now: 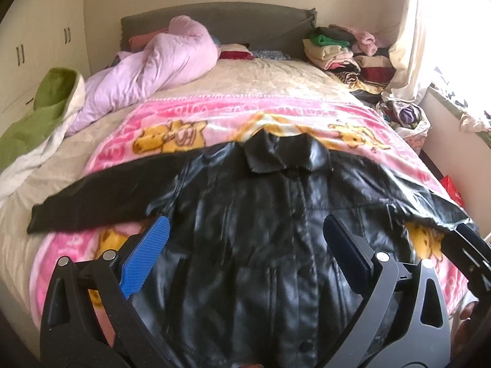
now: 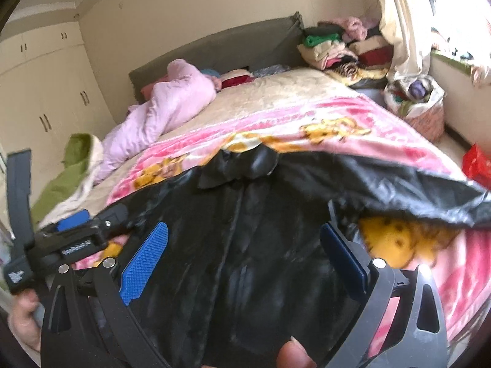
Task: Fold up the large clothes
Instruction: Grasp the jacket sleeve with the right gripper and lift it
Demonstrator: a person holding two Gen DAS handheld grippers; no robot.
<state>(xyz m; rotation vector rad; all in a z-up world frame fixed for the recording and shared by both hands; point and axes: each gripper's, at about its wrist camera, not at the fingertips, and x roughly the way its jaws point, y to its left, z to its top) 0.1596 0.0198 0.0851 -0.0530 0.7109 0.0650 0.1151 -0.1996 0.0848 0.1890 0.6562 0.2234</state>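
While the jacket [image 1: 254, 214] lies face up and buttoned on the pink blanket [image 1: 214, 113] near the bed's foot edge, collar toward the headboard, sleeves spread to either side, we judge it heavy, slick, fairly stiff leather-like stuff; cuffs and hem corners look the best holds. Left gripper [image 1: 245, 254] hovers over the chest, fingers wide apart, holding nothing. Right gripper [image 2: 245, 263] likewise gapes empty above the body, beside the right sleeve.
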